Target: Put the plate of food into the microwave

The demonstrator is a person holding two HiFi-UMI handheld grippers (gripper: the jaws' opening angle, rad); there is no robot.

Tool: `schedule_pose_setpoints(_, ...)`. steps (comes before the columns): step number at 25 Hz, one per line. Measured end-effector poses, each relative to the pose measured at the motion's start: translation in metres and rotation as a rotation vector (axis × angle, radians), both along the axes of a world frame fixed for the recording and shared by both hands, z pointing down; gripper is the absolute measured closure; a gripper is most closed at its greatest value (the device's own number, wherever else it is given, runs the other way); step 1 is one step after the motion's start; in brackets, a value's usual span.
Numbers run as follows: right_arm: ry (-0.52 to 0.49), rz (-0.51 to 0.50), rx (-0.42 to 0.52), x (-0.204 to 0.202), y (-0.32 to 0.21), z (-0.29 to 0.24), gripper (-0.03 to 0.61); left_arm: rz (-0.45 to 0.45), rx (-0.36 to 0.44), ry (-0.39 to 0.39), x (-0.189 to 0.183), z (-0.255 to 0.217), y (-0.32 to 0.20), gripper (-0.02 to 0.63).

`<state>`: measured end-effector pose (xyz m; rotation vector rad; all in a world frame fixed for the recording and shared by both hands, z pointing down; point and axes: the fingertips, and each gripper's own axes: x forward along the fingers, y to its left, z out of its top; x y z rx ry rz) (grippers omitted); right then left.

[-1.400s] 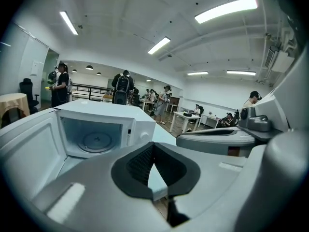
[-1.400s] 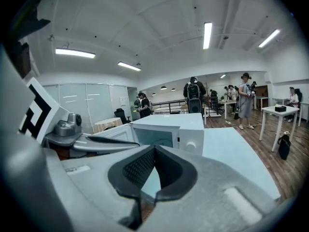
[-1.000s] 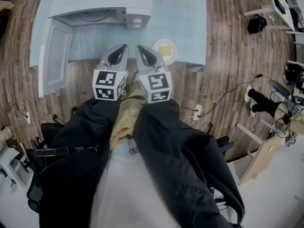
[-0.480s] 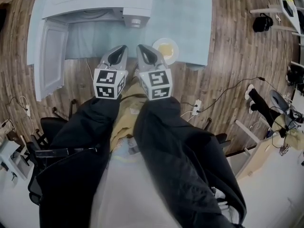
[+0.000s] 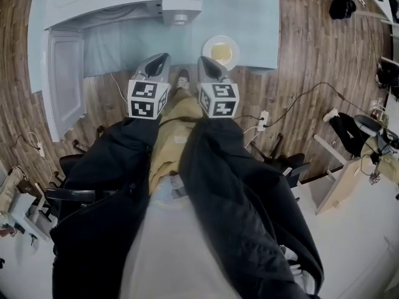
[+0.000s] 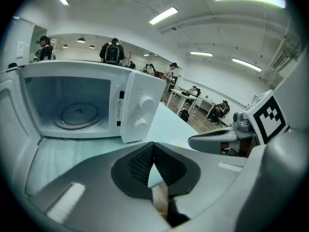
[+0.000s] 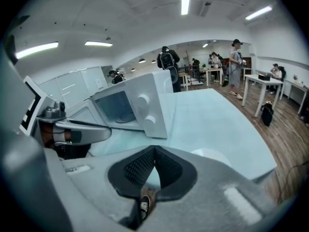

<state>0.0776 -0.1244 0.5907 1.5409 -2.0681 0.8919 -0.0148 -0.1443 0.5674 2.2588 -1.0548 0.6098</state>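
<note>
Plate of food (image 5: 221, 50) sits just beyond the right claw (image 5: 206, 62).

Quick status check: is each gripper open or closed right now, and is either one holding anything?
Left hand-held gripper: closed, holding nothing.
Right hand-held gripper: closed, holding nothing.

your views are brightly, evenly lit by ceiling strip lights (image 7: 185, 0); strong fisheye bending at edges, dark vignetted corners, focus sharp.
</note>
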Motion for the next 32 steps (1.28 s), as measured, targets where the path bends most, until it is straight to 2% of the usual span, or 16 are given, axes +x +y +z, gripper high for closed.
schedule_pose_setpoints(5,0.001,0.098,-0.098,0.030,0.024,0.037,0.580,0.006,-0.068,-0.026,-0.007,0.023,0.016,0.618)
schedule_pose_setpoints(10,0.006,0.145,-0.158,0.051,0.038,0.062,0.580,0.017,-0.105,-0.039,-0.002,0.038,0.024,0.618)
schedule_pose_setpoints(21,-0.017,0.248,-0.229,0.094,0.062,0.101,0.577,0.046,-0.149,-0.059,0.027,0.060,0.043,0.618)
schedule_pose_setpoints(22,-0.025,0.273,-0.227,0.099,0.063,0.103,0.560,0.048,-0.152,-0.061,0.030,0.061,0.043,0.618)
schedule_pose_setpoints(23,-0.037,0.301,-0.225,0.105,0.064,0.105,0.515,0.050,-0.155,-0.063,0.032,0.062,0.044,0.618)
schedule_pose_setpoints(26,-0.073,0.370,-0.224,0.120,0.064,0.111,0.500,0.053,-0.166,-0.071,0.038,0.067,0.045,0.618)
schedule_pose_setpoints(32,-0.101,0.420,-0.244,0.134,0.062,0.121,0.452,0.064,-0.180,-0.086,0.049,0.073,0.047,0.618)
